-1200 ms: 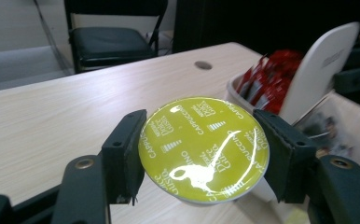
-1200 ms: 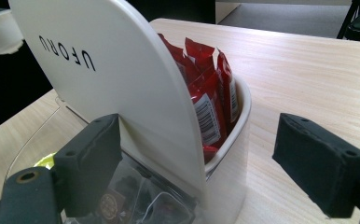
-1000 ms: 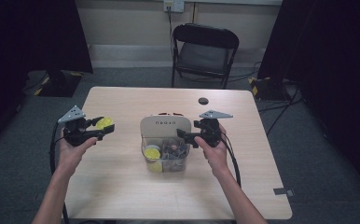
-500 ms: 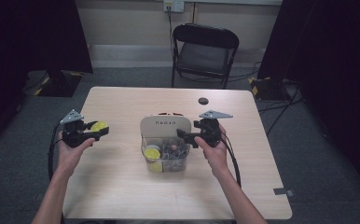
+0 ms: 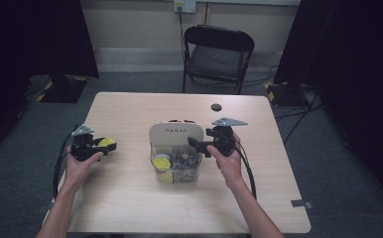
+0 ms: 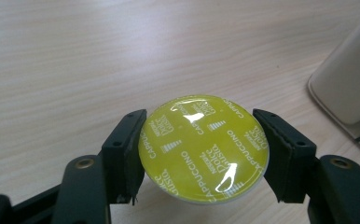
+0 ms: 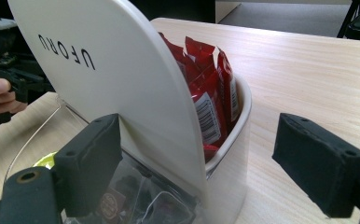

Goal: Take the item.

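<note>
Left gripper (image 6: 201, 154): jaws clamp 1 yellow cappuccino capsule (image 6: 203, 148) above the surface (image 6: 75, 56). Right gripper (image 7: 211, 163): jaws wide, straddling organiser (image 7: 122, 84) wall.

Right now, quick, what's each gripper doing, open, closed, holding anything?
Left gripper: closed on the yellow cappuccino capsule.
Right gripper: open, jaws straddling the white organizer, gripping nothing.

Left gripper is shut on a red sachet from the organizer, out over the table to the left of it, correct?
Not quite. The left gripper is shut on a yellow cappuccino capsule, as the left gripper view shows. The red sachets sit in the organizer. The rest is right.
</note>
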### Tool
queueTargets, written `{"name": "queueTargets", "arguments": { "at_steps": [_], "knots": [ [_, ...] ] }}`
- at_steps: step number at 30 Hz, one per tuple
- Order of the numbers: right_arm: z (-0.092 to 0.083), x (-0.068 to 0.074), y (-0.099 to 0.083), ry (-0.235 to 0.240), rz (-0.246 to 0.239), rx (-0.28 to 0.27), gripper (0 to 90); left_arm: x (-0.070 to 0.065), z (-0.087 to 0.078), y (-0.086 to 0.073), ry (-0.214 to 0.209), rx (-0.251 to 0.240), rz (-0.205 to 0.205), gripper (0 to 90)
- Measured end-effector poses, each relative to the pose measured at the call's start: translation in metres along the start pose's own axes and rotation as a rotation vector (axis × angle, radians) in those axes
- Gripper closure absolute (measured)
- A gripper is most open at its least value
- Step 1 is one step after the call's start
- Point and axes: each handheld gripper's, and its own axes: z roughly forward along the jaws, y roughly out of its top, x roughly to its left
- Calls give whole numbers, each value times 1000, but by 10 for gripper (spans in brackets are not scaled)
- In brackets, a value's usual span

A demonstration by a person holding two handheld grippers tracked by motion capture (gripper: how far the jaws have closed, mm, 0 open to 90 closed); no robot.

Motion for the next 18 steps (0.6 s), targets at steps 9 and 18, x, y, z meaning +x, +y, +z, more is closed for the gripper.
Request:
{"name": "queueTargets", "arguments": {
  "at_steps": [9,18],
  "knots": [
    [1,1,-1,-1,0,5,149,-8,15,-5,-14,61,25,380],
    [2,1,-1,6,3,13,151,-11,26,-10,-10,96,29,380]
  ]
}}
